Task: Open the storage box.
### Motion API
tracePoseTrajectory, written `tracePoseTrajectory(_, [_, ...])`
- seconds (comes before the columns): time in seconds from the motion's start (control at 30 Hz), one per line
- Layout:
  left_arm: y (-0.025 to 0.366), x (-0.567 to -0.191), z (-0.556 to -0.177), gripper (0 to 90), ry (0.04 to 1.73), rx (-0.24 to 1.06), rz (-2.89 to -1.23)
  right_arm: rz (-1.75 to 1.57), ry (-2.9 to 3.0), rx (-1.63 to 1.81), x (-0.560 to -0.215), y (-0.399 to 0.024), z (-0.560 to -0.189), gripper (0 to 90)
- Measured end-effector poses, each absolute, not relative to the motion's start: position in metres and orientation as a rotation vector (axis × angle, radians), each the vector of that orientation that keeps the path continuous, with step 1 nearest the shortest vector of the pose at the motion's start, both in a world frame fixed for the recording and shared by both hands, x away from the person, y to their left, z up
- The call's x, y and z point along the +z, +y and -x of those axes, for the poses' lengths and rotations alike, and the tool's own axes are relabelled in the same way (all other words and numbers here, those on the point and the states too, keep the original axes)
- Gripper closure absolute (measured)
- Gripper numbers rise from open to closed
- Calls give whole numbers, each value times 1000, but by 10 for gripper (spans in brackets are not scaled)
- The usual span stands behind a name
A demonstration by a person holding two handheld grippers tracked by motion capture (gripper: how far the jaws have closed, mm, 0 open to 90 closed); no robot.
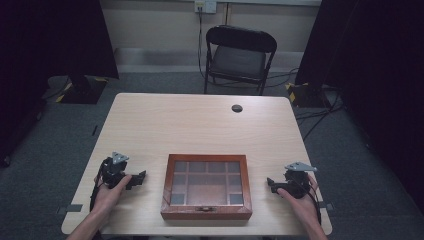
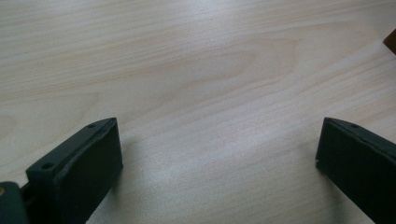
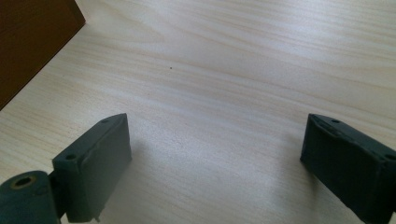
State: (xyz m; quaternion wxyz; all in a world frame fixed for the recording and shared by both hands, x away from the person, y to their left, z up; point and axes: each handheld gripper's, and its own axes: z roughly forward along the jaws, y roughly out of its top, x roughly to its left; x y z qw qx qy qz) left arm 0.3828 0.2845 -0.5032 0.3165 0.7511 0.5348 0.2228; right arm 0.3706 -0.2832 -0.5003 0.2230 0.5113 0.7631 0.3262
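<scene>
Standing by the table [image 1: 150, 125], I saw a closed wooden box [image 1: 206, 186] with a glass-paned lid in the lower centre of the high view, close to the near edge, its small brass clasp [image 1: 204, 208] facing the person. The left gripper [image 1: 140, 177] sat at the lower left, the right gripper [image 1: 270, 183] at the lower right, each just beside a side of the box but not touching it. Both had their 2 jaws spread wide and gripped nothing; in each gripper view bare wood grain lay between them, with a dark corner of the box at the upper left of the right gripper view. The risk, to my eye, lay in the lid and the clasp. That clasp looked small for such broad jaws, so a pinch might have slipped off it. A push from only 1 side might have skated the box over the smooth top towards the edge. Pressing on the glass panes could have cracked them, and lifting the lid without bracing the base might have dragged the whole box up.
</scene>
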Motion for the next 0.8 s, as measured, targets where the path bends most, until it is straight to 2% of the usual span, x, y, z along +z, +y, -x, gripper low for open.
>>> tracePoseTrajectory(0.33, [284,-504,-385,0,1395,582,-1981,-1416,2116,899,-499,-284,-372,87])
tracePoseTrajectory(0.43, [284,-504,-385,0,1396,583,-1980,-1440,2123,884,-496,-284,-372,158])
tracePoseTrajectory(0.8, [284,-503,-385,0,1394,587,-1982,-1438,2159,1089,-468,-277,-367,287])
